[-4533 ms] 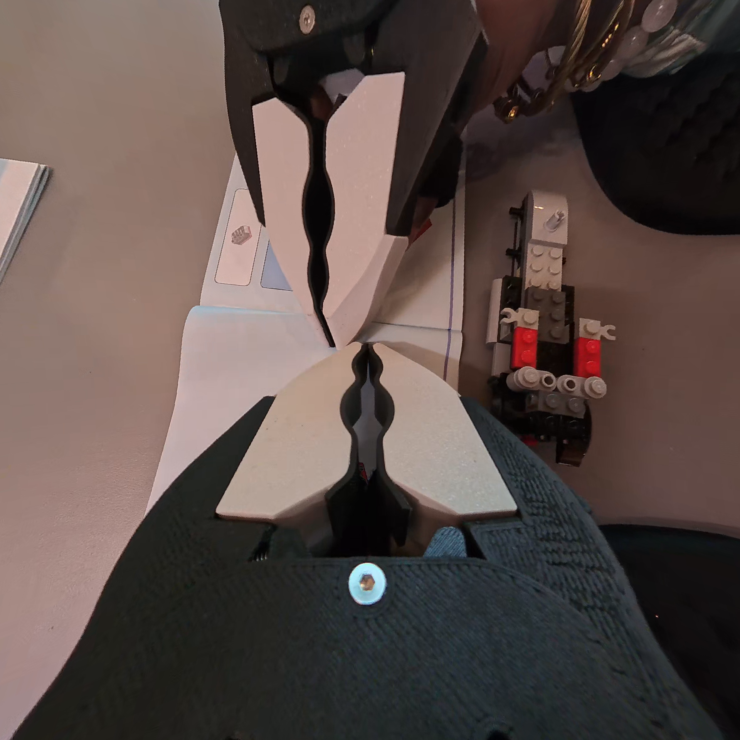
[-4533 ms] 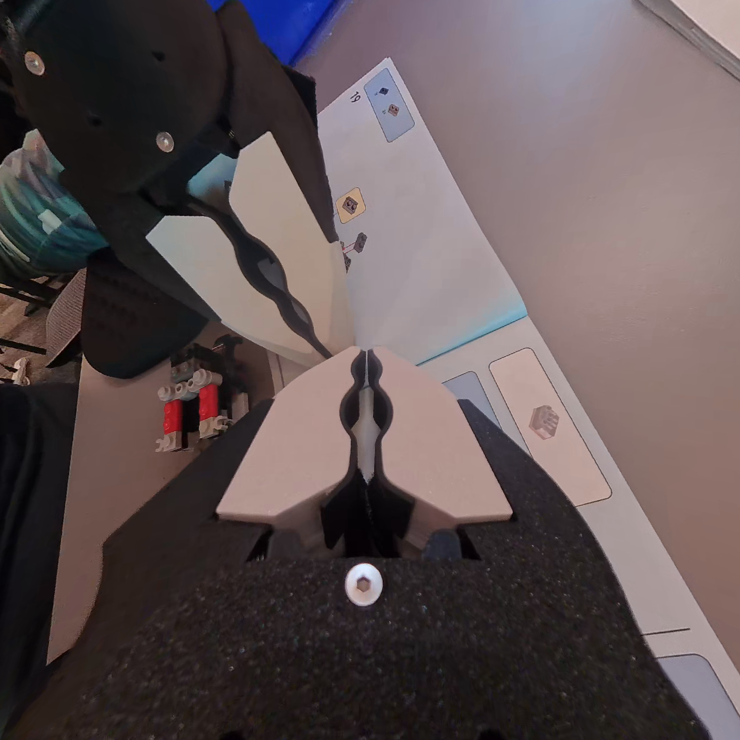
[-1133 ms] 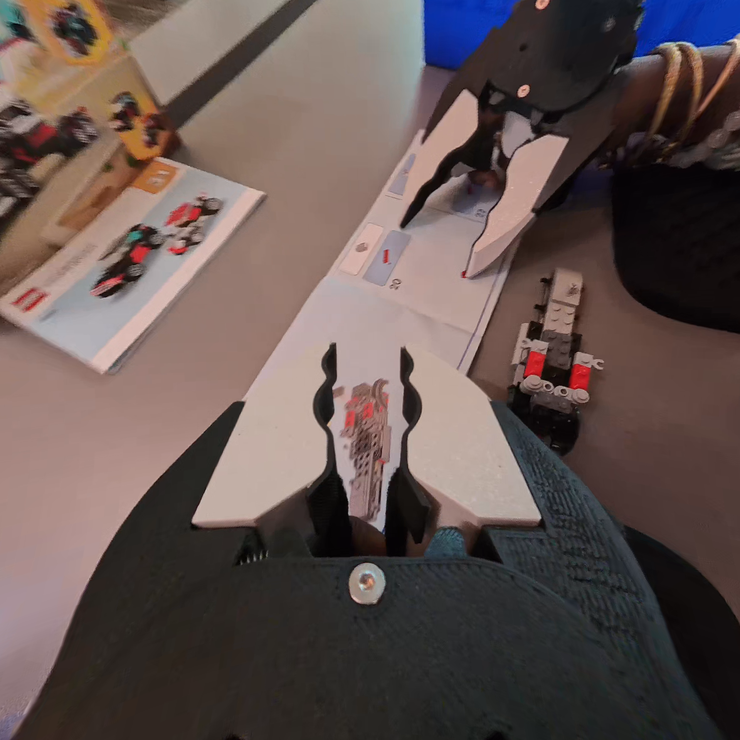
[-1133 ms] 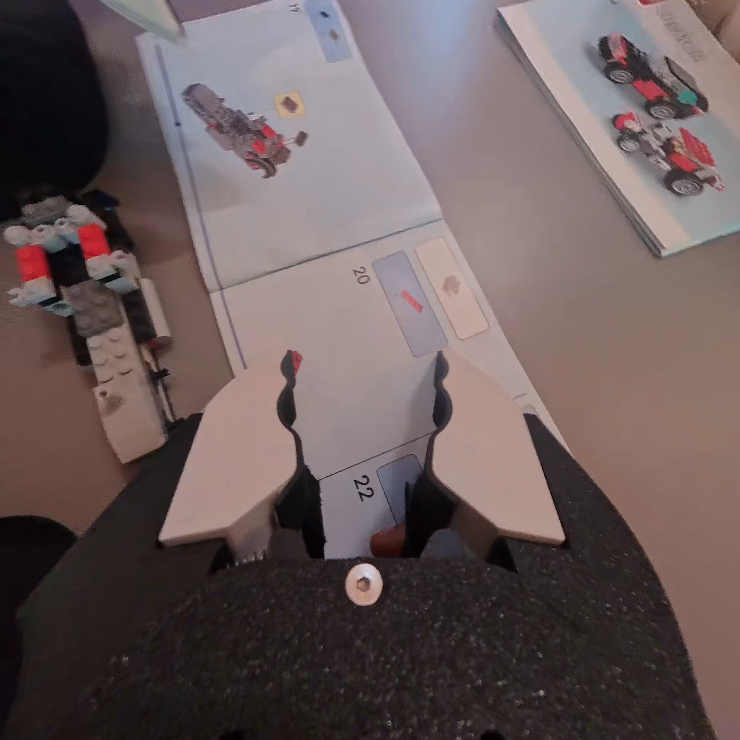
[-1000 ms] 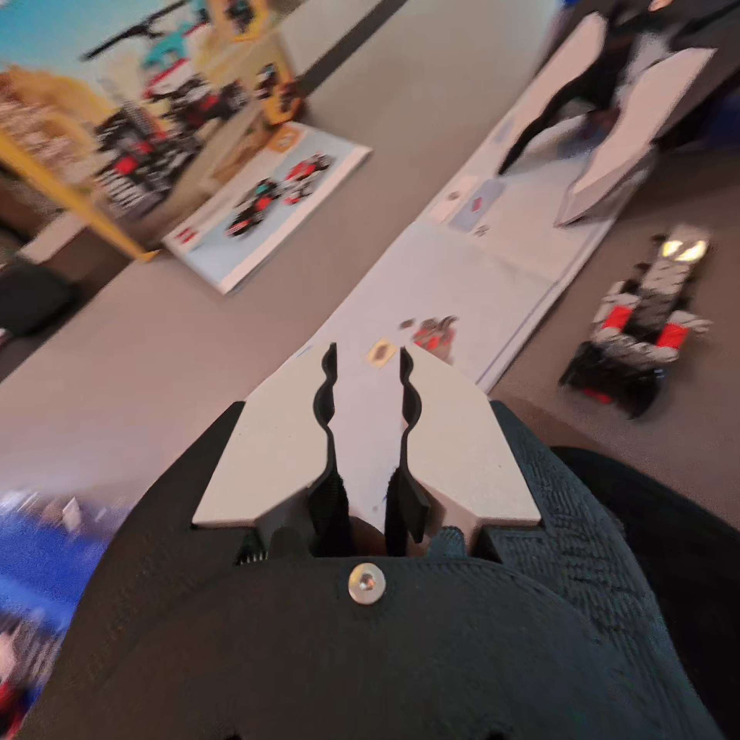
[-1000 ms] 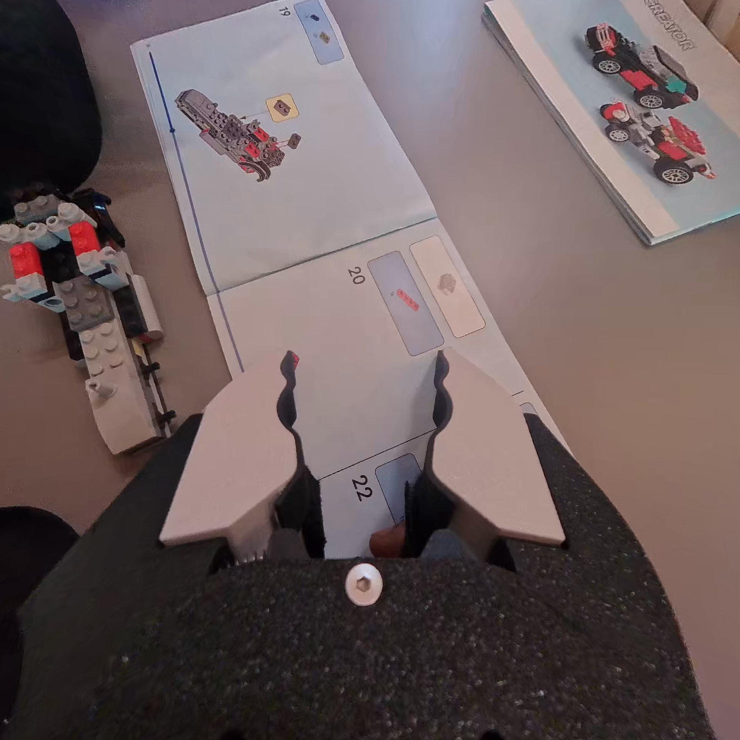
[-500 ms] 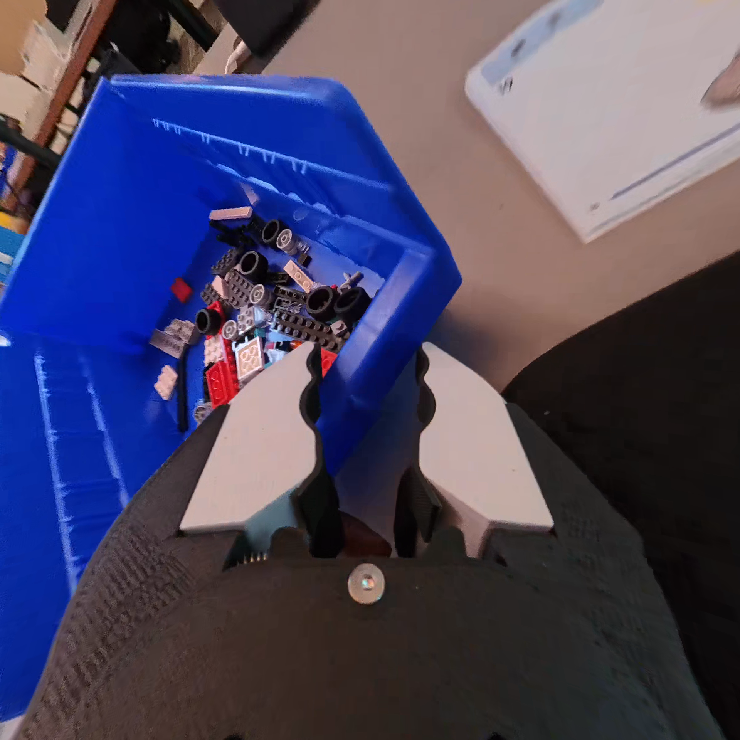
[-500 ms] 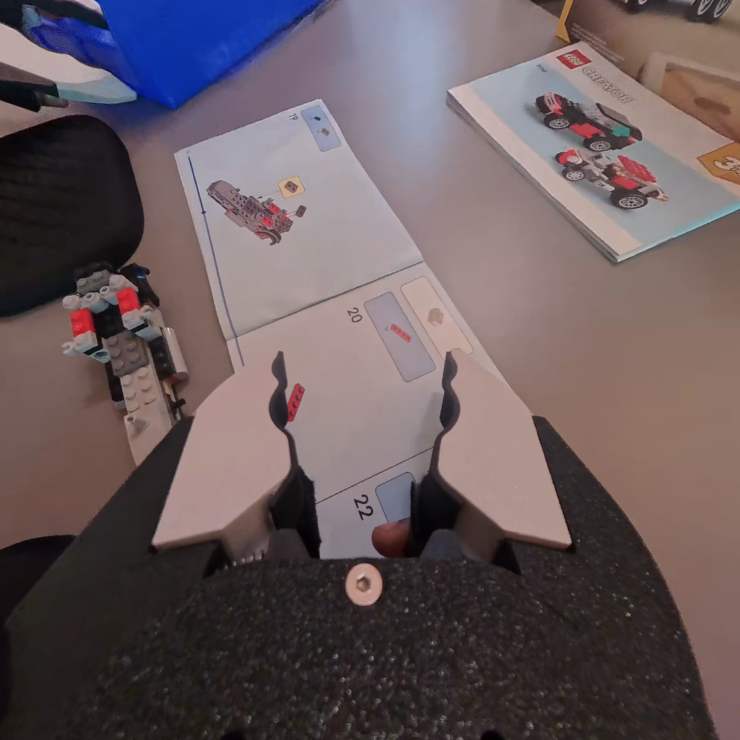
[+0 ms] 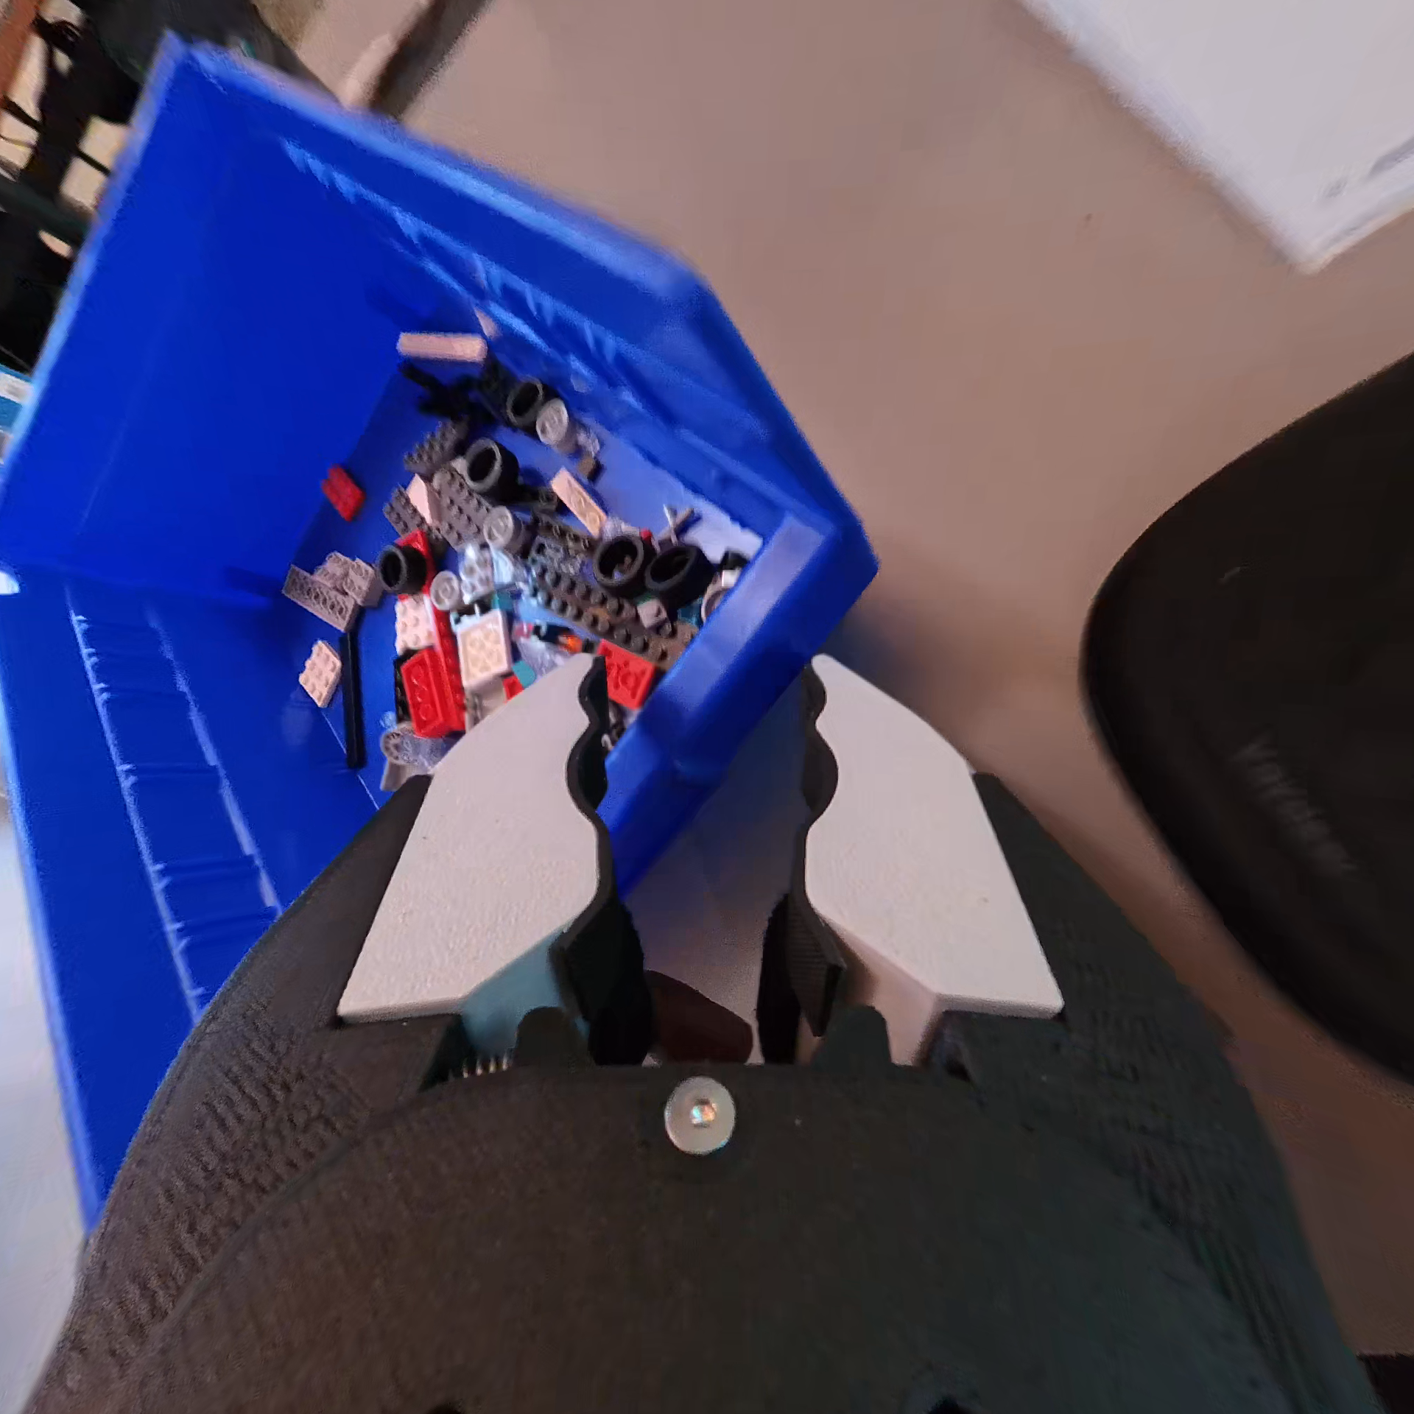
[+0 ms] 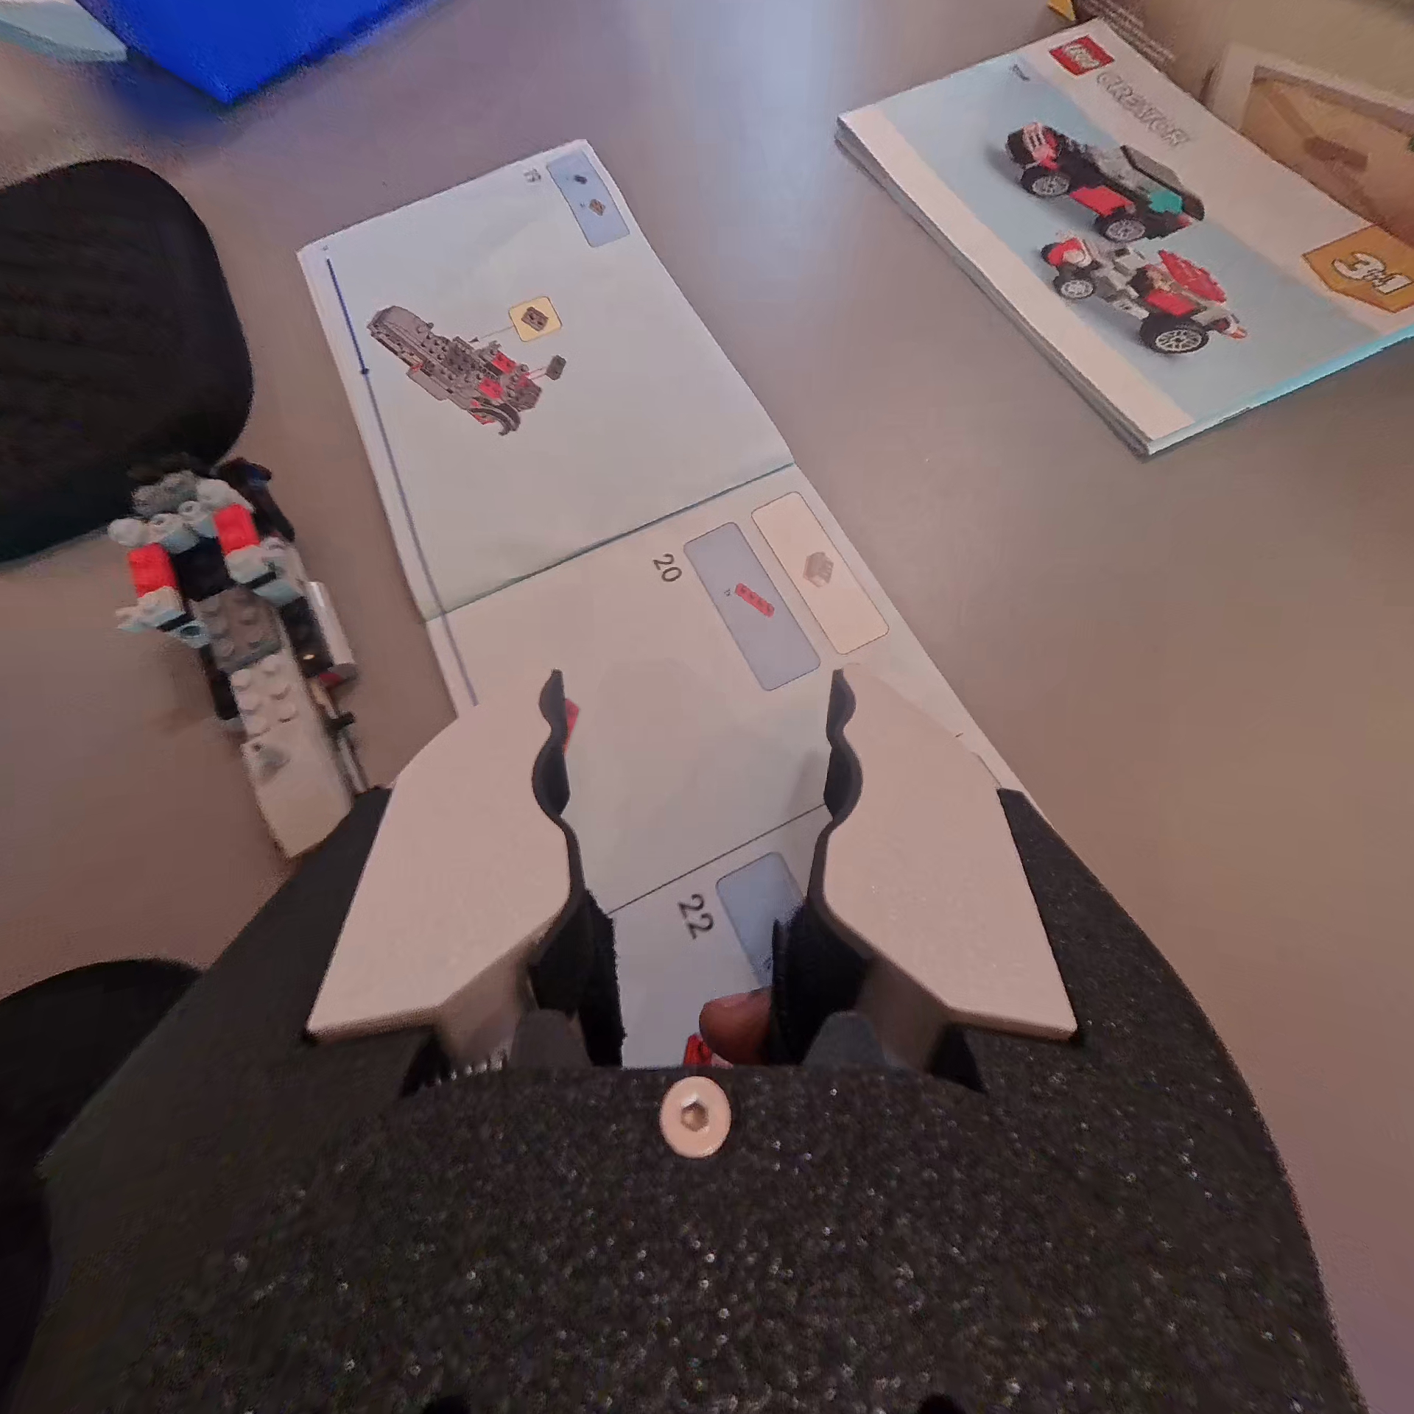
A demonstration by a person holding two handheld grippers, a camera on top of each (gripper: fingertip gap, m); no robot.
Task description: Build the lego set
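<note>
A blue bin (image 9: 734, 428) holds a heap of loose lego pieces (image 9: 528, 581): black wheels, grey plates, red and white bricks. My left gripper (image 9: 700, 673) is open and empty, hovering at the bin's near corner. In the right wrist view a partly built lego model (image 10: 229, 612) of grey, black, red and white bricks lies on the table at the left. The open instruction booklet (image 10: 551, 428) lies beside it. My right gripper (image 10: 692, 677) is open and empty above the booklet's near page.
A second closed booklet (image 10: 1109, 237) with car pictures lies at the far right, a cardboard box (image 10: 1316, 122) behind it. The blue bin's corner (image 10: 229, 38) shows at the far left. A black rounded object (image 10: 99, 337) sits left of the model, also seen in the left wrist view (image 9: 1262, 719). The black rounded object (image 10: 99, 337) is about equally far from each gripper, around 20 cm.
Both grippers were shut tip to tip over the booklet and have since opened. My left gripper swung away left to the blue bin. My right gripper pulled back and up over the booklet.
</note>
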